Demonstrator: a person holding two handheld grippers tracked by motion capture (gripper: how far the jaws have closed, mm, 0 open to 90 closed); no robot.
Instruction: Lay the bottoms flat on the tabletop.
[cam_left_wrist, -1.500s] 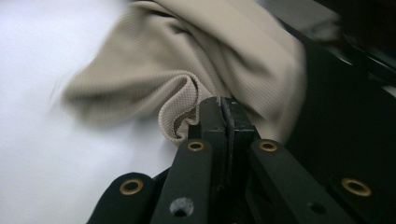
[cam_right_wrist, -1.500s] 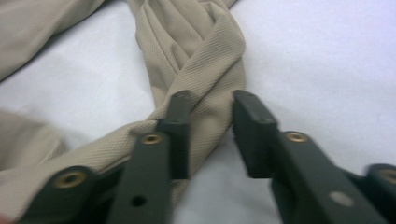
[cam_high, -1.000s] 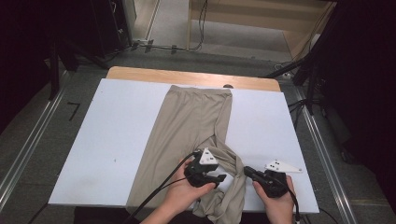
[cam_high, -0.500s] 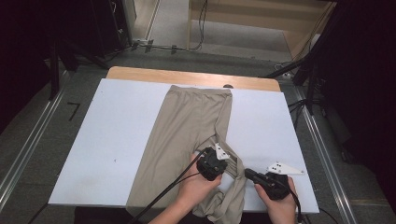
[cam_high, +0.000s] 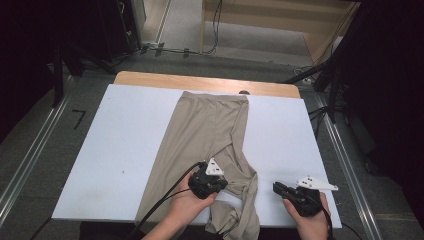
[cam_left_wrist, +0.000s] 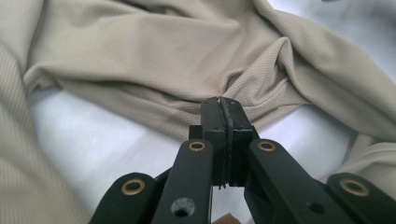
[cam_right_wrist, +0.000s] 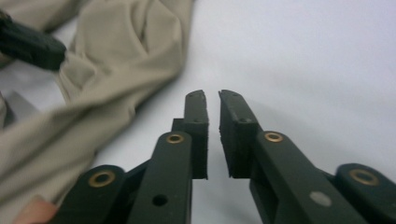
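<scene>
Looking down from the high view: beige trousers (cam_high: 207, 145) laid lengthwise on the white bench (cam_high: 110, 150), waistband at the far edge, one leg running straight to the near edge, other leg folded back and bunched near the near edge, right of centre. Left gripper (cam_high: 223, 186) sitting on that bunch, held by the left hand (cam_high: 187, 207). Right gripper (cam_high: 276, 187) over bare bench beside the cloth, near the near right corner, apart from the fabric, held by the right hand (cam_high: 310, 220). Black cable (cam_high: 165, 207) trailing off the near edge.

Left gripper view: jaws of the left gripper (cam_left_wrist: 223, 105) pressed together, tips right at a gathered ridge of the trousers (cam_left_wrist: 154, 60). Looks clamped on a thin pinch of fabric, folds radiating from the tips. White bench (cam_left_wrist: 93, 140) showing under the lifted cloth.

Right gripper view: right gripper (cam_right_wrist: 213, 100) with jaws slightly apart, nothing between them, bare bench (cam_right_wrist: 303, 60) ahead. Trousers (cam_right_wrist: 126, 51) off to the side, clear of the tips.

Risks, as judgement: thin pinch likely to slip out under pull, given smooth stretchy knit. Pulling one-handed likely to drag the whole garment and wreck the flat leg. Bunched layers easy to grab double. Cable could snag the hanging hem at the near edge.
</scene>
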